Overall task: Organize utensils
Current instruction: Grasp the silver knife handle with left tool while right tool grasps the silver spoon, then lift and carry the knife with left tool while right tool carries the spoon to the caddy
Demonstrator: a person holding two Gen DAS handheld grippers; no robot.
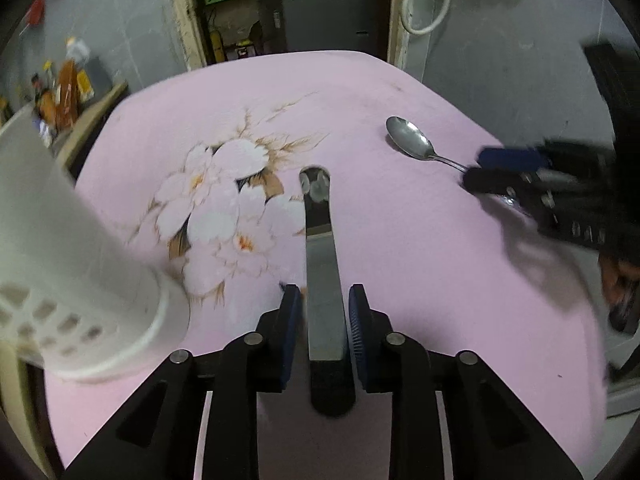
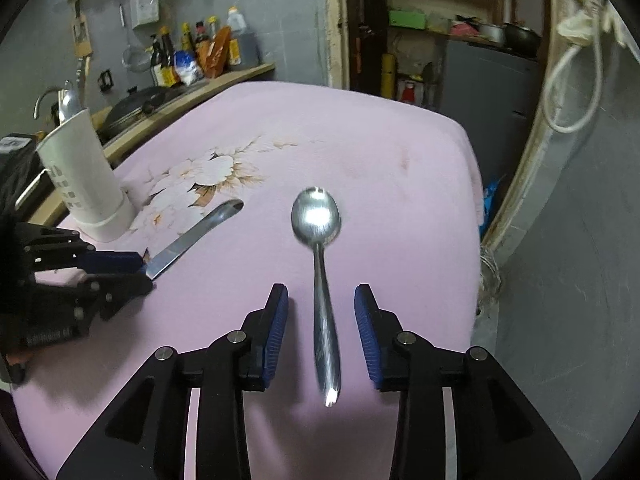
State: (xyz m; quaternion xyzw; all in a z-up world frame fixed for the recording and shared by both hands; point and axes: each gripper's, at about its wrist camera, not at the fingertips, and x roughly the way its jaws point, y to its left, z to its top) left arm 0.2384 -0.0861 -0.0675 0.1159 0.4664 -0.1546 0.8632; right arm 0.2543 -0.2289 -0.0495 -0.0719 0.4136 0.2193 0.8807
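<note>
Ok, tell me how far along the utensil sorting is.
Done: nothing visibly, though the white holder's inside is hidden. In hand: the knife lies between the left tool's pads, the spoon between the right tool's open pads, ungripped. Left: grasp both, drop them in the holder.

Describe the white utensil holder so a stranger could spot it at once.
Start at the pink floral tablecloth covering the table. At its kitchen-counter edge, beside the printed white flowers, stands the utensil holder. It is a tall white plastic cup with small square holes near its base, the only upright thing there; the knife and spoon are flat metal.
</note>
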